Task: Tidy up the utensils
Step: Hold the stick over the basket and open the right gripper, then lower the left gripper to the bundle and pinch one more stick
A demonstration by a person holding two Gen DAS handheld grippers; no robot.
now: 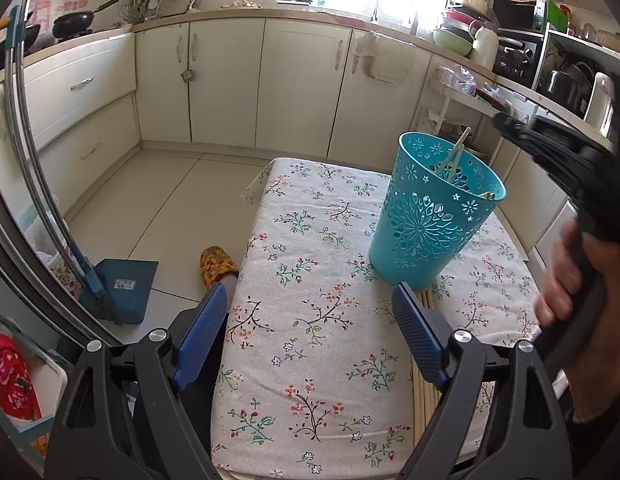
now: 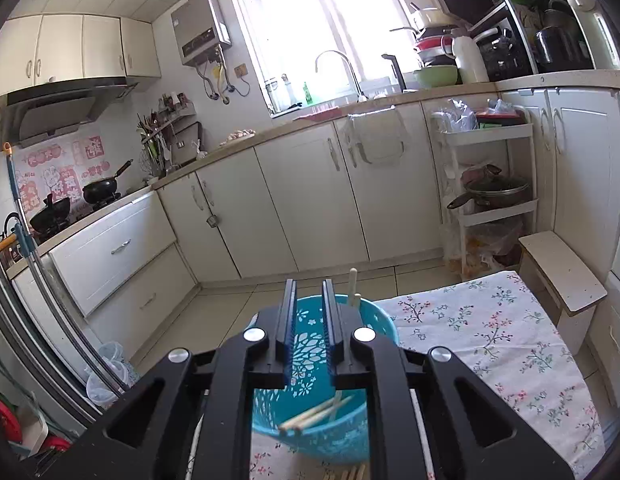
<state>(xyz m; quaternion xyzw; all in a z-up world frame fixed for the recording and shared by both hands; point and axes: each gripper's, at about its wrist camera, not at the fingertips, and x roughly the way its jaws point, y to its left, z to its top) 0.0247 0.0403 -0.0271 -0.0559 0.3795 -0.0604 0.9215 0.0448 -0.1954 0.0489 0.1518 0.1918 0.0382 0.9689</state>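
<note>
A teal cut-out plastic holder (image 1: 430,216) stands on the floral-cloth table (image 1: 310,300), with pale chopsticks (image 1: 456,156) inside. More chopsticks (image 1: 424,396) lie flat on the cloth near the holder's base, beside my left gripper's right finger. My left gripper (image 1: 310,312) is open and empty, low over the table's near-left part. My right gripper (image 2: 310,292) hovers directly above the holder (image 2: 310,380), jaws a narrow gap apart, empty; chopsticks (image 2: 314,416) rest inside and several lie on the cloth below (image 2: 350,473). The right gripper's body and the hand holding it show at the right of the left wrist view (image 1: 570,184).
Cream kitchen cabinets (image 1: 229,80) run along the far walls. A blue dustpan (image 1: 117,288) and a patterned slipper (image 1: 215,264) sit on the tiled floor left of the table. A white rack with a pot (image 2: 494,192) and a small stool (image 2: 562,272) stand to the right.
</note>
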